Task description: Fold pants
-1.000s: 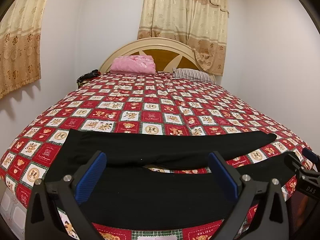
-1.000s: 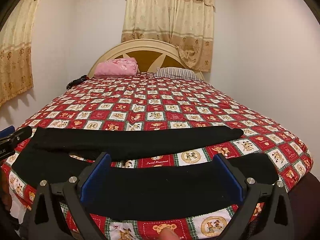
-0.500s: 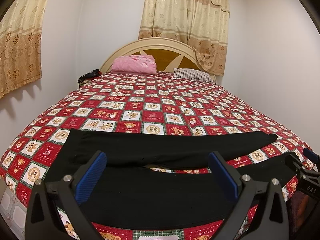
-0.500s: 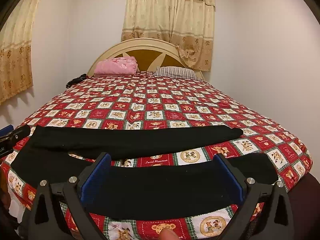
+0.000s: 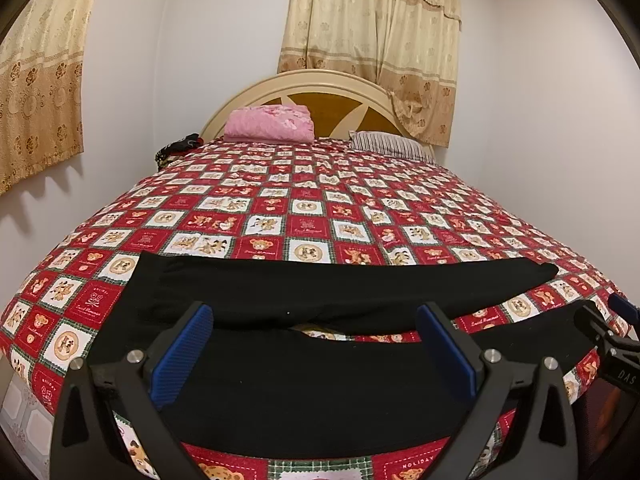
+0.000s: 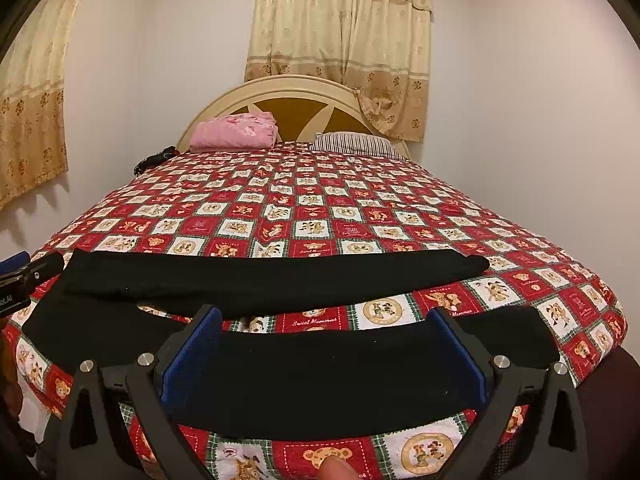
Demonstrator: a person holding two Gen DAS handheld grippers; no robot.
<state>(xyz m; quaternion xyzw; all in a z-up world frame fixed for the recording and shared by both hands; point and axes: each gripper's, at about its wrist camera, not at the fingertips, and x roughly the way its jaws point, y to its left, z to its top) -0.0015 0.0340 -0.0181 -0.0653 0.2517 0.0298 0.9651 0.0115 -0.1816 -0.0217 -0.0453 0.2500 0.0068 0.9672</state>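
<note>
Pre-grasp: pants (image 5: 320,296) flat on bed (image 5: 304,200).
Long axis crosswise to both grippers; left gripper (image 5: 314,354), right gripper (image 6: 324,356) spread apart, empty, above near leg.

black pants (image 6: 280,280) lie flat across the lower half of the frame on a bed (image 6: 320,208) with a red checked cartoon quilt, one leg above the other with quilt showing between. the right gripper (image 6: 324,354) fills the bottom centre, its blue pads spread wide over the nearer leg. the left gripper (image 6: 24,280) pokes in at the left edge. a pink pillow (image 6: 234,131) and a striped pillow (image 6: 352,145) sit by the headboard (image 6: 292,94).
</note>
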